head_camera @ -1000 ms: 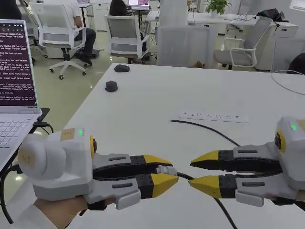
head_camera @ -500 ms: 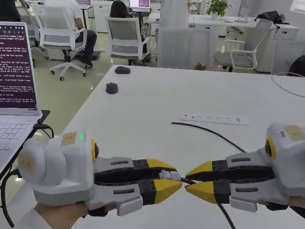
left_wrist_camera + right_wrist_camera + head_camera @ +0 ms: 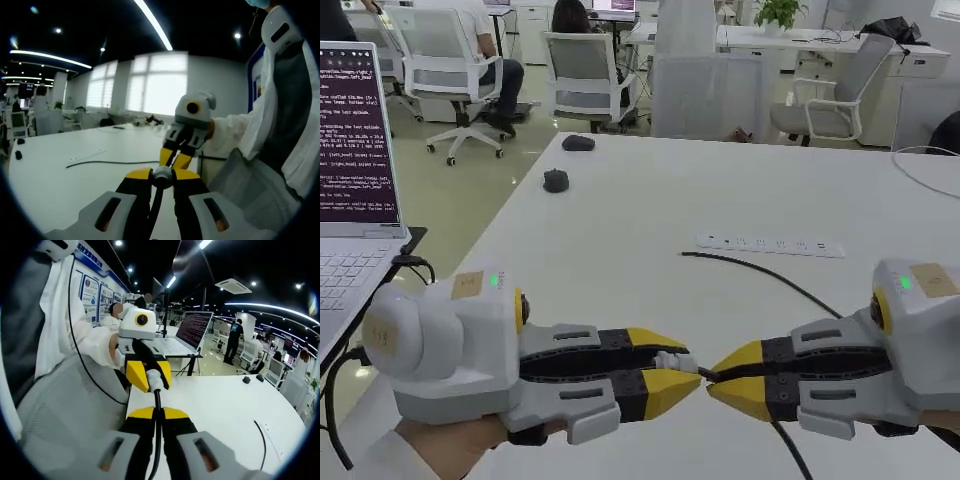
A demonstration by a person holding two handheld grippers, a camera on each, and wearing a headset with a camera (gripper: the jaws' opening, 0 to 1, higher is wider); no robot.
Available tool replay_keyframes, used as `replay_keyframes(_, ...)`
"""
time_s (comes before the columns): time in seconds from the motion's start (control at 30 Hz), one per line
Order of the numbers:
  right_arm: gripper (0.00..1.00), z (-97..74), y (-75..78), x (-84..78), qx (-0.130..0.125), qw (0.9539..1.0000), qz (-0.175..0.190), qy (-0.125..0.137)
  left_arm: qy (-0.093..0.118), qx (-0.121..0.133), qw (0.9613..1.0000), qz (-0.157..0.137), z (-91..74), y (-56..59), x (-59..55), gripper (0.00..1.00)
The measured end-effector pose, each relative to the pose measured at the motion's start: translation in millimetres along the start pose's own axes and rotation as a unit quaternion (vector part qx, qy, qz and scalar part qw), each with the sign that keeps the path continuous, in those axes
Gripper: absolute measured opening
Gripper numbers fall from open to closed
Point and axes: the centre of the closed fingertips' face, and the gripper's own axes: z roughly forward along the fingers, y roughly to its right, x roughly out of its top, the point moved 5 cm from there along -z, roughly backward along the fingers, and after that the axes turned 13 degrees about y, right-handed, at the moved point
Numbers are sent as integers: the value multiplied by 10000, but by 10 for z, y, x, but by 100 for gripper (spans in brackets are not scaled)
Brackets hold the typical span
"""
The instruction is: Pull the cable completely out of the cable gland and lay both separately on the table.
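Both grippers meet tip to tip over the white table, near its front edge. My left gripper is shut on the small grey-white cable gland, which pokes out between its yellow fingertips. My right gripper is shut on the black cable right beside the gland. The cable runs back across the table toward the power strip and also hangs below the right gripper. In the left gripper view the gland sits between the jaws. In the right gripper view the cable runs between the jaws to the gland.
An open laptop stands at the left edge, with dark cables hanging beside it. A white power strip lies mid-table, and two computer mice rest at the far left corner. Office chairs and seated people are beyond the table.
My right gripper has moved left until its tips meet the left gripper's, and its jaws have shut on the cable. The left gripper has kept hold of the gland.
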Motion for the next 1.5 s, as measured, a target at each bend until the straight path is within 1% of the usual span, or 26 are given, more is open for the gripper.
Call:
replay_keyframes(0.2, 3, -45, 30, -88, -78, 9999, 63, -44, -4, 71, 10000, 0, -15, -25, 0, 16)
replay_keyframes(0.33, 2, -104, 46, -206, -147, 9996, 102, -221, -17, 88, 10000, 11, -17, -27, 0, 16)
replay_keyframes(0.53, 2, -223, 73, -374, -297, 9985, 248, -392, 8, 121, 9999, 10, -25, -38, 10, 16)
replay_keyframes(0.83, 2, -347, 49, -678, -419, 9950, 437, -796, -3, 145, 9999, 4, -29, -49, 5, 16)
replay_keyframes(1.03, 3, -343, 33, -691, -445, 9947, 510, -778, -45, 131, 9999, 7, -27, -44, -8, 16)
replay_keyframes(1.37, 3, -320, 50, -695, -453, 9934, 600, -870, -50, 249, 9997, -44, -46, -83, -15, 16)
replay_keyframes(1.43, 3, -309, 38, -657, -461, 9935, 559, -873, -27, 281, 9996, -71, -53, -97, -9, 16)
replay_keyframes(1.5, 8, -298, 43, -570, -475, 9948, 509, -744, -38, 293, 9995, -73, -56, -106, -12, 16)
